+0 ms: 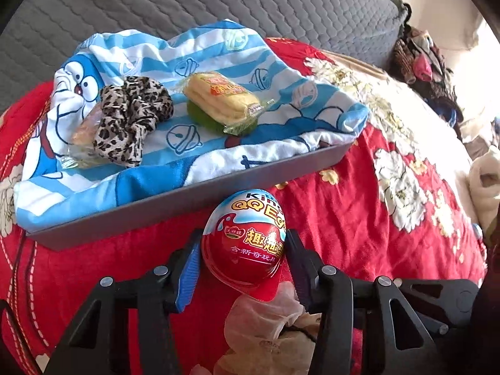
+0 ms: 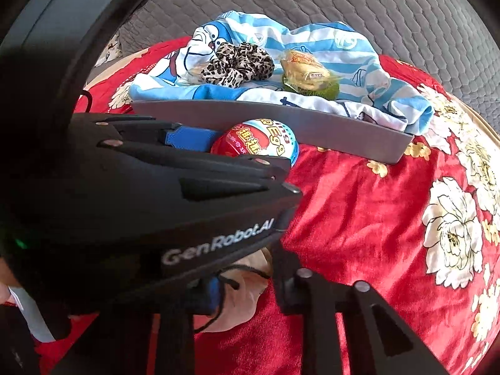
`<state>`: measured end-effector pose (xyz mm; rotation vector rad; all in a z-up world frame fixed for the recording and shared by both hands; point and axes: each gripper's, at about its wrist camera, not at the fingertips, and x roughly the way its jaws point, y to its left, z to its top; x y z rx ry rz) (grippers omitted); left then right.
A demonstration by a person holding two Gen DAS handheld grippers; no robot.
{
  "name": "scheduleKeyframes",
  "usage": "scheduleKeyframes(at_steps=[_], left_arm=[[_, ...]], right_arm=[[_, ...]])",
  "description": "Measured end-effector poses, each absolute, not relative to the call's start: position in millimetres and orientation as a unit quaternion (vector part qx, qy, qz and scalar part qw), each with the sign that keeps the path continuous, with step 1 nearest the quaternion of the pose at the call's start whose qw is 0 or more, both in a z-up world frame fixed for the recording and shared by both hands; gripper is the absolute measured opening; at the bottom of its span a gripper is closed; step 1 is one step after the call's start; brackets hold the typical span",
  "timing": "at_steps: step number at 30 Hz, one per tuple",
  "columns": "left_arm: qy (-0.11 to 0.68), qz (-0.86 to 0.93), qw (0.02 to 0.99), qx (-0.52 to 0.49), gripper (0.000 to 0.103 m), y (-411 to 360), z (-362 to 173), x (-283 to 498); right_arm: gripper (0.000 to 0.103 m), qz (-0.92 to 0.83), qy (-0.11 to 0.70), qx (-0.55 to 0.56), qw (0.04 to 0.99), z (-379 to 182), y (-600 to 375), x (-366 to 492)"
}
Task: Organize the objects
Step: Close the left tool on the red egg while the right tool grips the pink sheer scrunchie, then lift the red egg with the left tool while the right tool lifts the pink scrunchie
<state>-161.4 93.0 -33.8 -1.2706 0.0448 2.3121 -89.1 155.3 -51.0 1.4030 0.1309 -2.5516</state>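
My left gripper [image 1: 242,250] is shut on a red and white toy egg [image 1: 247,243], held just in front of the grey tray [image 1: 218,184]. The tray holds a blue striped cartoon cloth [image 1: 218,56], a leopard scrunchie [image 1: 131,118] and a wrapped yellow cake on green [image 1: 222,103]. In the right wrist view the left gripper's black body [image 2: 156,187] fills the left side, with the egg [image 2: 259,143] before the tray [image 2: 312,125]. My right gripper [image 2: 243,284] sits low behind it, with a pale bag and black cord [image 2: 237,284] between its fingers; its jaw state is unclear.
A red floral blanket [image 1: 359,218] covers the bed. A grey quilted cover [image 1: 218,0] lies behind the tray. A pile of clothes [image 1: 422,62] sits at the far right. A pale crumpled bag [image 1: 265,322] lies under the left gripper.
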Motion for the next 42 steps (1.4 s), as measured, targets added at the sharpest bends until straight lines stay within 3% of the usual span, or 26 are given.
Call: scheduleKeyframes(at_steps=[5,42], left_arm=[[0.015,0.853,0.248,-0.458,0.053,89,-29,-158],[0.002,0.903,0.158,-0.399,0.053,42,51,-122]], right_arm=[[0.015,-0.866,0.051,0.481,0.127,-48,151,-85],[0.015,-0.907,0.007,0.414,0.071,35,194,-73]])
